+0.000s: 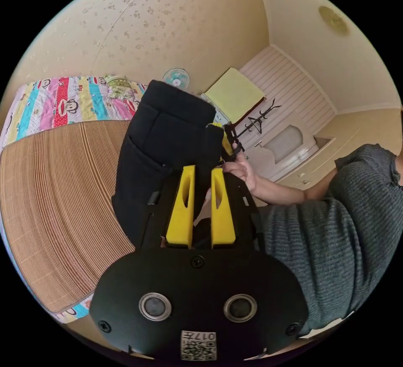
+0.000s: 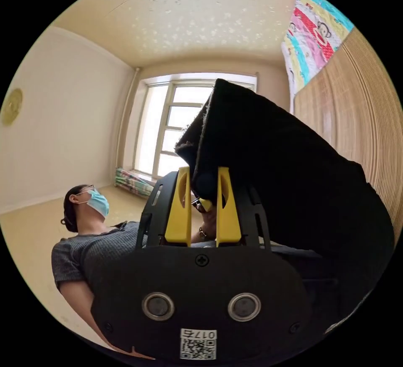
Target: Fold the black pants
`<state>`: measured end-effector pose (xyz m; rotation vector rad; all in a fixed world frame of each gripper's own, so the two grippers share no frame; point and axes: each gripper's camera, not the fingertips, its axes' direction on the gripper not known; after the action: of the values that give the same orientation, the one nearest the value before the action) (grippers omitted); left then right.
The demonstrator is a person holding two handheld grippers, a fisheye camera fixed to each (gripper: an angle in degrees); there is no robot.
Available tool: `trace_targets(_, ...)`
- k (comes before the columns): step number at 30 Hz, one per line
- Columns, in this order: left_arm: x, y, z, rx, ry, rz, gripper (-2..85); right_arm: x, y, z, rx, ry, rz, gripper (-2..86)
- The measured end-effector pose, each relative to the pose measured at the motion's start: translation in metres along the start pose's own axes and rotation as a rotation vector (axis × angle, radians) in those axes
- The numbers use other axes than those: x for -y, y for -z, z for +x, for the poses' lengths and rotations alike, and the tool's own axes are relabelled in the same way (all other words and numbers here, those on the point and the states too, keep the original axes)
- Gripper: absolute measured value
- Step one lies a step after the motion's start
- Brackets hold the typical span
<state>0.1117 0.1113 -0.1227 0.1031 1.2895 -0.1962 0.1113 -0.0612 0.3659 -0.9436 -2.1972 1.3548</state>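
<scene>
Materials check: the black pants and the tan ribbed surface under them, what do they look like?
Black pants: thick matte woven cloth, possibly denim-like; stitched pocket seams and a fuzzy cut edge show. Tan ribbed mat: looks like woven bamboo or straw, with fine parallel slats and a slight sheen. Neither is certain by look alone.

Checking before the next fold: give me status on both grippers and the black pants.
Left gripper shut on black pants. Right gripper shut on same pants, lifted above woven mat. Nothing in the way.
</scene>
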Motion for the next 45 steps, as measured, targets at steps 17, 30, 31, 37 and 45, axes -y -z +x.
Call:
trace_targets(17, -0.087, -0.121, -0.002, 0.228, 0.08, 0.053, 18.6, -0.087, 0.006, -0.024, 0.277, 0.342, -0.028, 2.5)
trace_targets(30, -0.148, -0.092, 0.055, 0.315, -0.167, 0.385, 5.3, -0.134, -0.023, -0.083, 0.274, 0.629, -0.167, 0.9)
trace_targets(31, -0.141, -0.083, 0.066, 0.253, -0.206, 0.415, 4.8, -0.135, -0.017, -0.091, 0.269, 0.651, -0.151, 0.9)
trace_targets(37, -0.109, -0.1, 0.155, 0.12, -0.445, 0.424, 4.1, -0.167, -0.027, -0.09, 0.02, 0.59, -0.121, 4.0)
trace_targets(45, -0.097, -0.106, 0.202, -0.091, -0.527, 0.503, 4.0, -0.293, -0.02, -0.024, -0.101, 0.736, 0.105, 16.0)
